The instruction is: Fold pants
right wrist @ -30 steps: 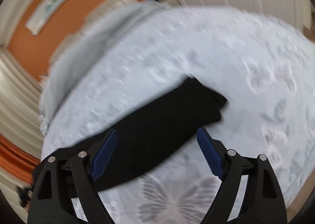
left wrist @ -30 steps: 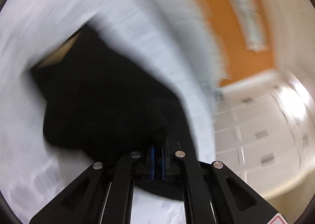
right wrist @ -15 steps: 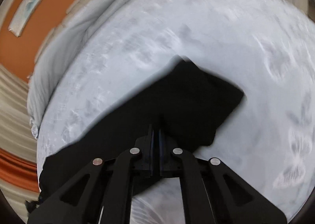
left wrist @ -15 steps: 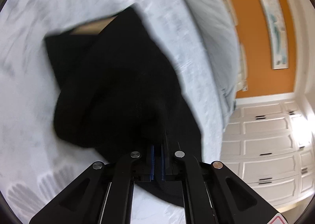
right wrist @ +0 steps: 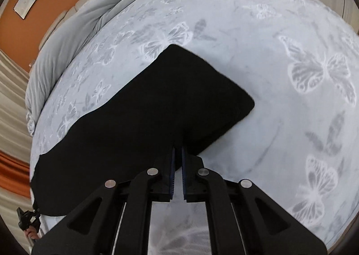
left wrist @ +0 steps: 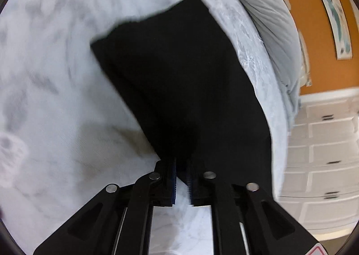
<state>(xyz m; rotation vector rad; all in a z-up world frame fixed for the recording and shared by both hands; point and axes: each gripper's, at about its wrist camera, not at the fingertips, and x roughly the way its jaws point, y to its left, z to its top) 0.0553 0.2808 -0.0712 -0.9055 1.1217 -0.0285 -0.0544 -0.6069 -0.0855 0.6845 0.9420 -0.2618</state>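
Black pants (right wrist: 139, 120) take up most of both views, spread flat on the bed ahead of my tools. In the right wrist cam the far end shows a thick rounded edge, so I judge it's already doubled over there. From the R tool the cloth runs fwd and off to its left; from the L tool it runs fwd and to the right.

Handling, my guess: soft, limp, light-ish fabric w/ no stiffness. It'll sag between grips and drag on the fuzzy cover, so lift, don't slide. Best hold is the near edge/corners, one per tool, kept level so the layers don't skew. Matte black hides seams, so I can't pick out waistband vs. hem.

Left gripper (left wrist: 182, 166): blue pads pinched nearly together w/ black cloth at the tips, so I read it as clamped on the near edge. Right gripper (right wrist: 177, 154): same, pads close, cloth wedged in at the tips.

Surface: pale plush bedspread (right wrist: 291, 37) w/ butterfly print, soft underfoot for the tools. Rumpled grey duvet (left wrist: 272, 19) beyond the pants. Room: orange wall (left wrist: 314, 30) w/ a framed picture (left wrist: 334, 12), white drawers (left wrist: 323, 165) to the L tool's right.
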